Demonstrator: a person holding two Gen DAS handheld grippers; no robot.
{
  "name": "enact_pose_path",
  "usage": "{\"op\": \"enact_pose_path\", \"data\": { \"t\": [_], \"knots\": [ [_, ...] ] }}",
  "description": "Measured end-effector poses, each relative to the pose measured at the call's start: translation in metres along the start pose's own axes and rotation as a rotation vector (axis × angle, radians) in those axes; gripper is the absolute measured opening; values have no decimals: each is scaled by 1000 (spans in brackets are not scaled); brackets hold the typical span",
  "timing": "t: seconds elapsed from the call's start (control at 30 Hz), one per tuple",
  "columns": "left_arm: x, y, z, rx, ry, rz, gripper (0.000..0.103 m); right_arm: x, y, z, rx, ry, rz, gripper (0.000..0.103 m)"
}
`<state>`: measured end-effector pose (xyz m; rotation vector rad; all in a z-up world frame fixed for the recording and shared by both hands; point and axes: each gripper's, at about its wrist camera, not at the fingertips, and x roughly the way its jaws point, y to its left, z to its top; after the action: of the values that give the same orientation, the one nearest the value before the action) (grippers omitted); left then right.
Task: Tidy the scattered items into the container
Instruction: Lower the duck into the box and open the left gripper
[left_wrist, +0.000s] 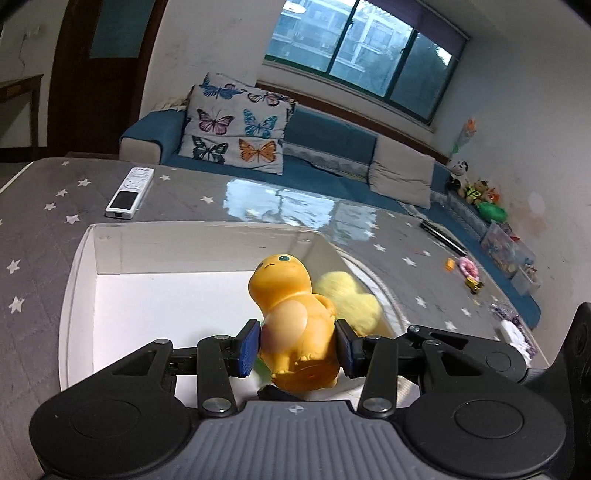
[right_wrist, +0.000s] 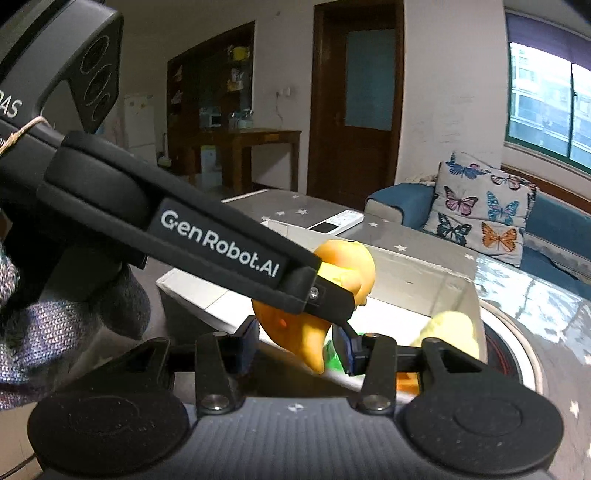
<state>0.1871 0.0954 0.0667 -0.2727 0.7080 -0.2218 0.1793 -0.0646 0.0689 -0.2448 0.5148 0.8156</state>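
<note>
The toy figure (left_wrist: 295, 325) is orange with a paler belly patch. The container (left_wrist: 85, 266) is white. The desk (left_wrist: 40, 221) cloth is grey with white stars. A blurred yellow shape (left_wrist: 351, 299), perhaps plush, lies at the container's right wall. The cushion (left_wrist: 236, 125) bears multicoloured butterflies.

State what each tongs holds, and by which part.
Left tongs clamp the orange dinosaur toy across its belly, over the white box. Right tongs hold nothing.
</note>
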Motion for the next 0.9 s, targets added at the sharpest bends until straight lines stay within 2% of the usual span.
{"op": "enact_pose_path", "data": {
  "t": [0.17,0.37,0.43,0.77,0.9],
  "knots": [
    [26,25,11,-58,51,-10,47,32,-6,8,10,59,28,45],
    [47,39,13,-82,106,19,47,57,-11,5,22,128,44,46],
    [48,40,12,-86,116,25,47,59,-13,4,26,133,44,50],
    [55,46,9,-109,163,58,47,58,-14,5,38,143,39,52],
    [49,41,13,-90,143,84,47,55,-12,6,47,141,34,54]
  ]
}}
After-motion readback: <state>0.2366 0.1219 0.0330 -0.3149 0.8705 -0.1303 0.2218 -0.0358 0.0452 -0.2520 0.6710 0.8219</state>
